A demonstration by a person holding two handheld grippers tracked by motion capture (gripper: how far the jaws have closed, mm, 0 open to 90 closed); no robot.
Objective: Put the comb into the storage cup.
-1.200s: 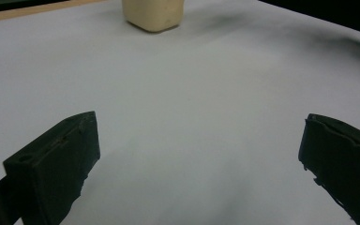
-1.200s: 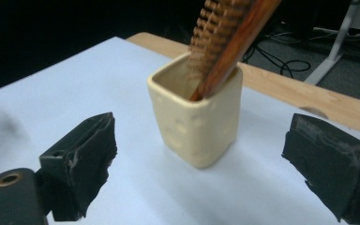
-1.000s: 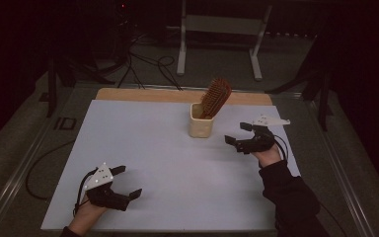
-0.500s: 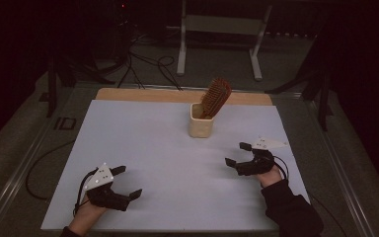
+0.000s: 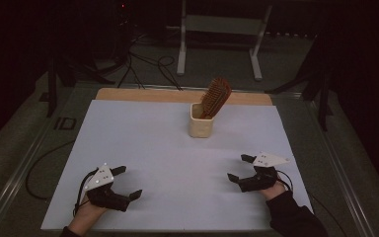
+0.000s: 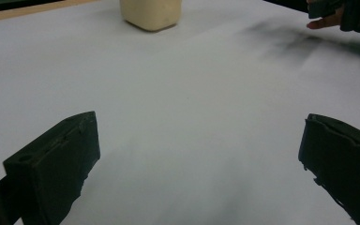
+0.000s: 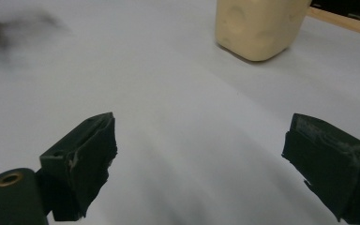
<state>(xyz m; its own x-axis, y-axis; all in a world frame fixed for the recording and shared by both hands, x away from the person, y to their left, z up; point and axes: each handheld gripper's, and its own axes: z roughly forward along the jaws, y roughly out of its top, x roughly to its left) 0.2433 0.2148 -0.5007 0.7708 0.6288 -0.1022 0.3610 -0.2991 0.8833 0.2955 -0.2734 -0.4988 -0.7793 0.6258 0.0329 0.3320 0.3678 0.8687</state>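
Observation:
A cream cup (image 5: pixel 201 126) stands upright at the far middle of the white table sheet (image 5: pixel 148 148), with a brown hairbrush (image 5: pixel 215 97) leaning out of it, bristle head up. My left gripper (image 5: pixel 127 181) rests low at the front left, open and holding nothing. My right gripper (image 5: pixel 240 168) rests at the front right, also open and holding nothing. Between the left gripper's wide jaws lies bare sheet, the cup (image 6: pixel 151 14) far ahead and the other hand (image 6: pixel 328 18) at top right. The right gripper view has the cup (image 7: pixel 258 28) ahead to the right of its spread jaws.
A wooden strip (image 5: pixel 177 95) runs along the table's far edge. Beyond the table, a dark floor holds cables (image 5: pixel 148 64) and a white metal stand (image 5: pixel 217 44). A cable (image 5: pixel 37 168) trails off the table's left side.
My right gripper has drawn back from beside the cup toward the front right of the table and come down low. The left gripper has stayed put.

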